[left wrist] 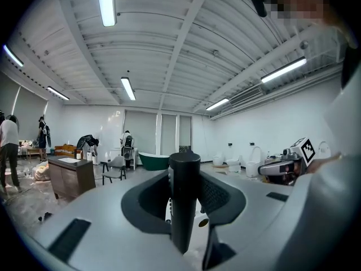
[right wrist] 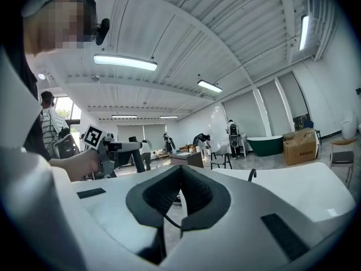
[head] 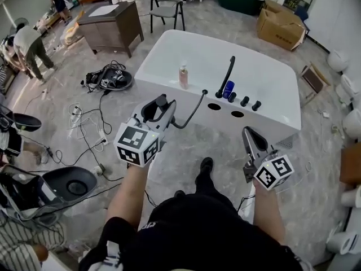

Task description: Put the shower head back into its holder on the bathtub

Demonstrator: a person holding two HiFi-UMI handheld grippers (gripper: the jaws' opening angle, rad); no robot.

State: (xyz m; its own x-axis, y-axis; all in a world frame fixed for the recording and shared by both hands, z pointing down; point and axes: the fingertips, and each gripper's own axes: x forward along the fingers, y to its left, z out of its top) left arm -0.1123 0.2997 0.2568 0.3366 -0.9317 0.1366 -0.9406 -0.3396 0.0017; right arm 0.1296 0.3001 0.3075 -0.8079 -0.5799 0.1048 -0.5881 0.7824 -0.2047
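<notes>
The shower head [left wrist: 184,199] is a slim black cylinder with a flat top and a matt finish. It stands upright in the centre of the left gripper view, clamped between the dark ribbed pads of the left claw [head: 161,110], which is closed on it. In the head view it sits left of centre, above the floor and apart from the white bathtub [head: 169,44], short of the tub's near edge. A thin black hose [head: 192,113] runs from it, dips, then curves up and right to a small fitting on the tub's deck.

Just right of that fitting are two dark round openings [head: 214,106] in the deck; which one is the holder cannot be told. Behind them stand a tall curved black faucet [head: 228,72], a small blue object [head: 228,89] at its base and three black knobs [head: 245,101] in a row to the right. A pinkish bottle [head: 184,76] stands on the tub's near rim, left of the faucet.

The right claw [right wrist: 180,199] is at the lower right of the head view, near the tub's corner; its pads stand apart with nothing between them, and only the hose shows through the gap.

Further out, a wooden cabinet [head: 110,24] and a grey chair [head: 168,4] stand at the upper left, a cardboard box [head: 280,24] at the upper right, and cables [head: 84,129] lie on the floor at the left
</notes>
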